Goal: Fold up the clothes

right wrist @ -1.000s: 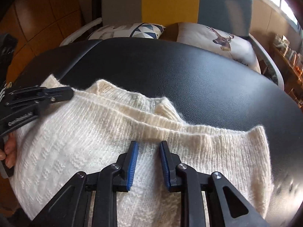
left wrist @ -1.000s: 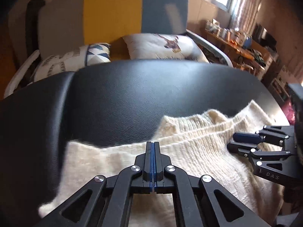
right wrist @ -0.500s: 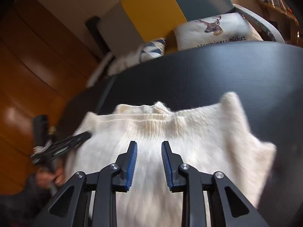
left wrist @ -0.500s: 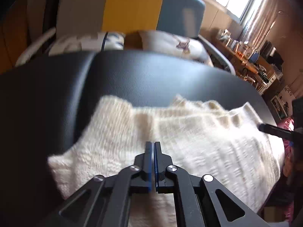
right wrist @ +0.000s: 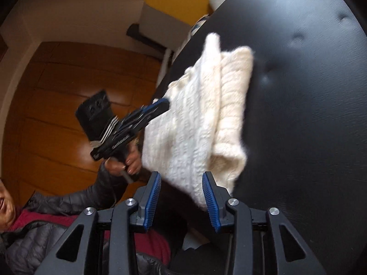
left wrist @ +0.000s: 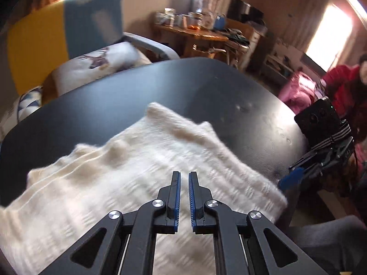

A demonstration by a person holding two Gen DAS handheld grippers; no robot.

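the cream knitted sweater [right wrist: 201, 114] lies folded in layers at the near edge of the round black table [right wrist: 298, 91]; left gripper [left wrist: 184, 197] slightly parted, right gripper [right wrist: 181, 197] wide open, both empty; folding looks nearly finished

A cream cable-knit sweater [right wrist: 201, 114] is seen on a black surface [right wrist: 298, 91]; blue pads [left wrist: 176, 197] are shown.

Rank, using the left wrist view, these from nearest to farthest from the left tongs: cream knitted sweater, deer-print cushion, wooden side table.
1. Cream knitted sweater: directly under the left tongs.
2. Deer-print cushion: beyond the black table's far edge, left.
3. Wooden side table: against the back wall.
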